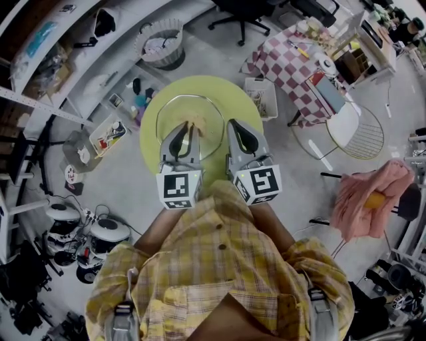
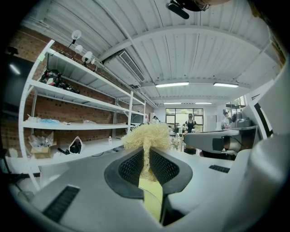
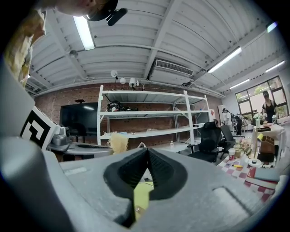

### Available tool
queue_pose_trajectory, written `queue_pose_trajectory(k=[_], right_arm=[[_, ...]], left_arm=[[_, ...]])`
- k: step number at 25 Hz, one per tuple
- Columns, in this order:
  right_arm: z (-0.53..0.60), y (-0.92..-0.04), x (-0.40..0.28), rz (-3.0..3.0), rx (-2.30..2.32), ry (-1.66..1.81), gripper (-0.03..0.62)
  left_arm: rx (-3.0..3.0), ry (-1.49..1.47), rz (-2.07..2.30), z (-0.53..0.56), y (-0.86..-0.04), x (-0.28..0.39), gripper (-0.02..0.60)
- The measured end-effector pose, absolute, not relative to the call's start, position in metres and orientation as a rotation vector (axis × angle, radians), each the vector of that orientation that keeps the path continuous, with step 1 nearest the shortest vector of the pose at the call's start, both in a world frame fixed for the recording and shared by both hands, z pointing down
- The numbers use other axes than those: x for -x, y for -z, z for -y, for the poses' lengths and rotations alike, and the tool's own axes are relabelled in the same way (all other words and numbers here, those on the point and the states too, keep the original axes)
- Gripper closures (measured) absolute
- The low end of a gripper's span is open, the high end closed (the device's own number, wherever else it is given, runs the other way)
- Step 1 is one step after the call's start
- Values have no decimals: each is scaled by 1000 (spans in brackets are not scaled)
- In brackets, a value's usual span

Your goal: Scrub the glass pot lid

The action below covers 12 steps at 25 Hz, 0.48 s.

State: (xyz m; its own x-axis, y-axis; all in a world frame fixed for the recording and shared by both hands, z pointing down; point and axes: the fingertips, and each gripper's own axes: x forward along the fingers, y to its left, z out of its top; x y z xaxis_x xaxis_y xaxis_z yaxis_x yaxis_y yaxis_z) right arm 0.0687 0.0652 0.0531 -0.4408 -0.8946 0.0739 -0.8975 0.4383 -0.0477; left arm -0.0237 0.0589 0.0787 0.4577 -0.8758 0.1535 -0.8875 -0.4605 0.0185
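Observation:
A glass pot lid (image 1: pixel 174 106) lies on a round yellow-green table (image 1: pixel 234 93). My left gripper (image 1: pixel 188 126) reaches over the lid and is shut on a straw-coloured fibre scrubber (image 1: pixel 190 120). In the left gripper view the scrubber (image 2: pixel 147 138) bulges out above the pinched pads of the left gripper (image 2: pixel 146 159). My right gripper (image 1: pixel 231 124) sits at the lid's right rim, its pads shut together (image 3: pixel 147 153). Whether they pinch the rim I cannot tell. The right gripper view shows the scrubber (image 3: pixel 118 141) off to the left.
A wire waste basket (image 1: pixel 162 41) and an office chair (image 1: pixel 243 16) stand beyond the table. A white box (image 1: pixel 261 97) sits at its right edge, near a chequered table (image 1: pixel 293 63). Shelves (image 1: pixel 73 73) run along the left. A pink cloth (image 1: pixel 369 200) hangs at the right.

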Motion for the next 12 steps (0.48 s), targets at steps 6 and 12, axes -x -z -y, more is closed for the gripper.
queue_pose_trajectory(k=[6, 12], right_arm=[[-68, -53, -69, 2636, -1634, -120, 595], [-72, -56, -66, 2645, -1617, -118, 595]], left_arm=[[-2594, -183, 1588, -62, -78, 24, 538], [-2587, -172, 1602, -66, -80, 28, 538]])
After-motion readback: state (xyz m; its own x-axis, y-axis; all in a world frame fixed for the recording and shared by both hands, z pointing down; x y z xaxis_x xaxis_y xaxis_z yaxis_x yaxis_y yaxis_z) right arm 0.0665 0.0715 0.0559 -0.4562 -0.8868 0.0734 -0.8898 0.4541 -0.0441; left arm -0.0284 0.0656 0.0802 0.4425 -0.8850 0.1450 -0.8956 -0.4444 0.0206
